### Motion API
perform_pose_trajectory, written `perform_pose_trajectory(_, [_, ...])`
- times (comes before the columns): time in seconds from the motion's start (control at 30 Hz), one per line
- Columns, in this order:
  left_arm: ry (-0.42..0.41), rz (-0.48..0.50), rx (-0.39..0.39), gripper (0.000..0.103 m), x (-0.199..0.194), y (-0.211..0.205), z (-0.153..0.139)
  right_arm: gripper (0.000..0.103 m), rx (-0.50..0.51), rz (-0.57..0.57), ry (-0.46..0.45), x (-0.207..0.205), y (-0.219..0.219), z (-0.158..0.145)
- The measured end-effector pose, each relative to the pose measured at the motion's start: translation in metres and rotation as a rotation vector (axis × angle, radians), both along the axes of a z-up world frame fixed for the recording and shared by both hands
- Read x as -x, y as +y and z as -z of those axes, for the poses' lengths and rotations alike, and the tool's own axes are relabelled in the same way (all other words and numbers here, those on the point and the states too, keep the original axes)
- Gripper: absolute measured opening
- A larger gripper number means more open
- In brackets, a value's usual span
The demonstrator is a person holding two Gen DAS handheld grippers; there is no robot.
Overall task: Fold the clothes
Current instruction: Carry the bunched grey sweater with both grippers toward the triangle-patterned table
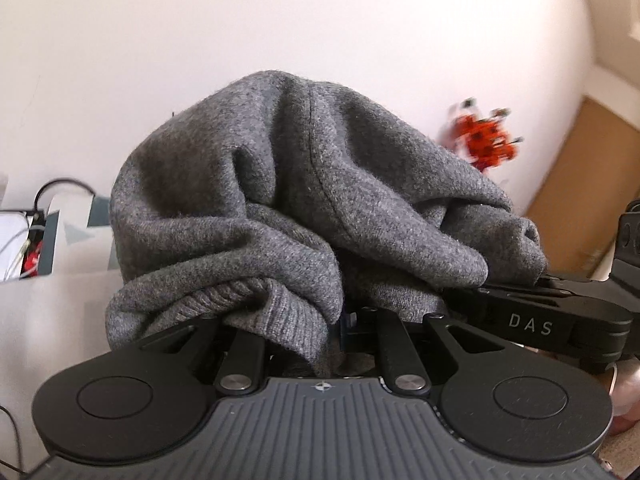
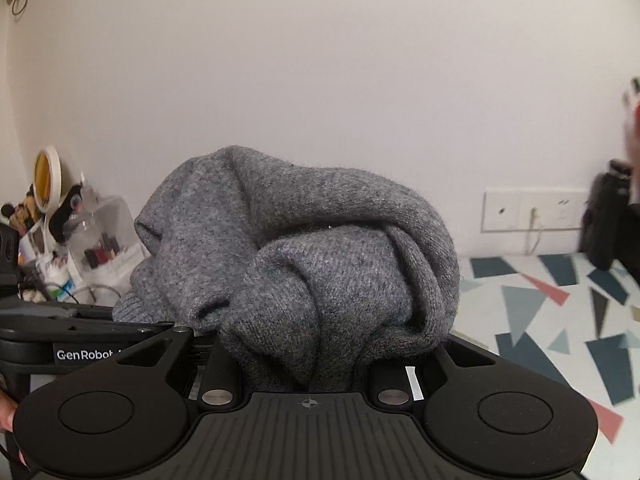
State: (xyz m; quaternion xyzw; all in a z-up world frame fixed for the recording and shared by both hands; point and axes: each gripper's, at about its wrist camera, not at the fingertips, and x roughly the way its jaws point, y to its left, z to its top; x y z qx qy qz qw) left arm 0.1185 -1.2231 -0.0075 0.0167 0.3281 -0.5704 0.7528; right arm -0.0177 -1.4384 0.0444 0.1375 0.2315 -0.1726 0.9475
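Sweater time: a grey knitted wool sweater (image 1: 304, 200) is bunched into a big lump right over the left gripper (image 1: 340, 320), and it covers the fingertips completely. From the left wrist view the ribbed hem droops down between the two black finger arms toward the camera, so the fabric sits in the gap, and the arms stand close together. Looks like a pinch on the sweater, though the actual pads are buried under the knit.

Same story on the right gripper (image 2: 304, 344): the same grey sweater (image 2: 304, 264) is heaped over and ahead of its fingers, with a thick fold tucked down between the arms. The jaws are drawn in narrow around that fold, pads hidden again.

Both grippers are right next to each other. The right one's black body with white "DAS" lettering pokes in just to the right of the left gripper's fingers, and the left one's body marked "GenRobot" shows just left of the right gripper's fingers.

Beyond the fingers there's a plain white wall (image 2: 320, 60). Off to the right of the right gripper's fingers is a white tabletop with dark blue and red triangle shapes (image 2: 560, 304), and a white wall socket panel (image 2: 532, 210) above it. Far left of those fingers sits a clear plastic cosmetics organiser (image 2: 100, 240). A blurry orange-red toy thing (image 1: 484, 140) sits up right of the left fingers.
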Motion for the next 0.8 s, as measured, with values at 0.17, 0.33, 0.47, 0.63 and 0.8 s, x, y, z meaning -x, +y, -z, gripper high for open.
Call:
perform_pose_trajectory(0.17, [0.021, -0.125, -0.063, 0.015, 0.016, -0.084, 0.026, 0.022, -0.022, -0.09, 0.02, -0.018, -0.097, 0.036])
perform_pose_trajectory(0.33, [0.058, -0.204, -0.185, 0.015, 0.021, -0.175, 0.067, 0.022, -0.129, -0.123, 0.098, -0.025, -0.201, 0.086])
perform_pose_trajectory(0.47, [0.09, -0.241, -0.275, 0.015, 0.03, -0.222, 0.099, 0.022, -0.171, -0.141, 0.166, -0.025, -0.249, 0.125])
perform_pose_trajectory(0.63, [0.148, -0.271, -0.362, 0.015, 0.032, -0.249, 0.13, 0.022, -0.157, -0.129, 0.234, -0.022, -0.272, 0.163])
perform_pose_trajectory(0.8, [0.132, -0.268, -0.443, 0.015, 0.042, -0.264, 0.135, 0.023, -0.153, -0.128, 0.298, -0.022, -0.273, 0.19])
